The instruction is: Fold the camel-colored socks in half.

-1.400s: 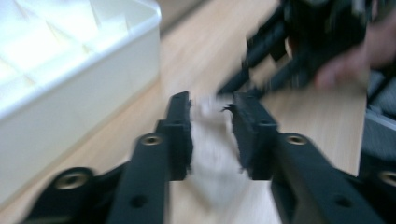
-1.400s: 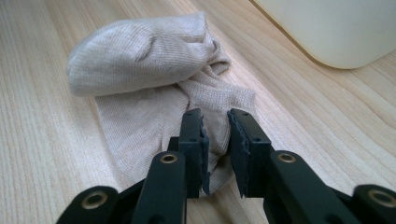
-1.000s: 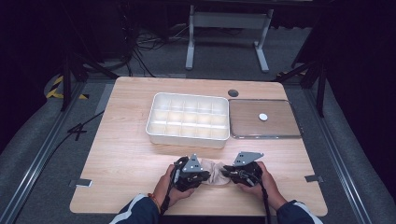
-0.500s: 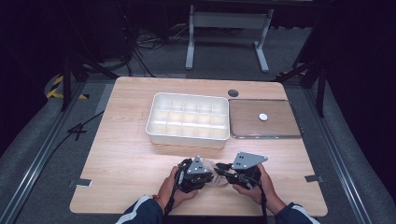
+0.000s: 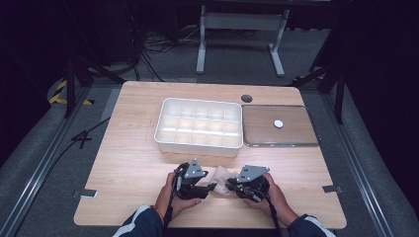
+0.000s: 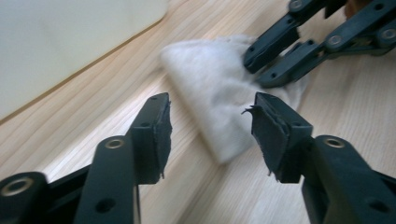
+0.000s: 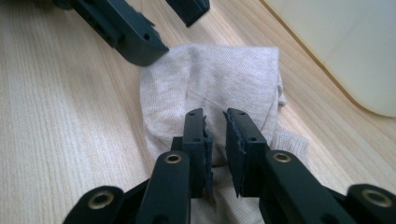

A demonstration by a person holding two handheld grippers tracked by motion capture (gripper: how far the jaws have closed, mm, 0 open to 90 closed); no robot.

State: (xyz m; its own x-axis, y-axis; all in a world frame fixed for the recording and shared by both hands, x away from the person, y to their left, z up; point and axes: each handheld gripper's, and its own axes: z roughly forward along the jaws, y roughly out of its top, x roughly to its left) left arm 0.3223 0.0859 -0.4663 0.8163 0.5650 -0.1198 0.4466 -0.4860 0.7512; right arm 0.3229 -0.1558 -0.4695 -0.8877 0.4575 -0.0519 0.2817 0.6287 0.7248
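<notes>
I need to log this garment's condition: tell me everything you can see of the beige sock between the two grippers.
The sock is pale beige, fine-ribbed knit, folded into a small flat bundle lying on the wooden table, just in front of the white compartment tray. The right gripper pinches one end of it between nearly closed jaws. The left gripper, whose jaws have just been opening, stands spread at the other end, pads off the cloth.

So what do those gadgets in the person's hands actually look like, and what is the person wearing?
Each hand holds a black tool, the left gripper and the right gripper. Each has two black jaws built from linked bars with brass-coloured pivot pins, tipped with dark pads frayed at the edges. A grey three-cornered plate sits on top of each, and a black cable trails back along the forearm. The sleeves are dark blue with white stripes.
</notes>
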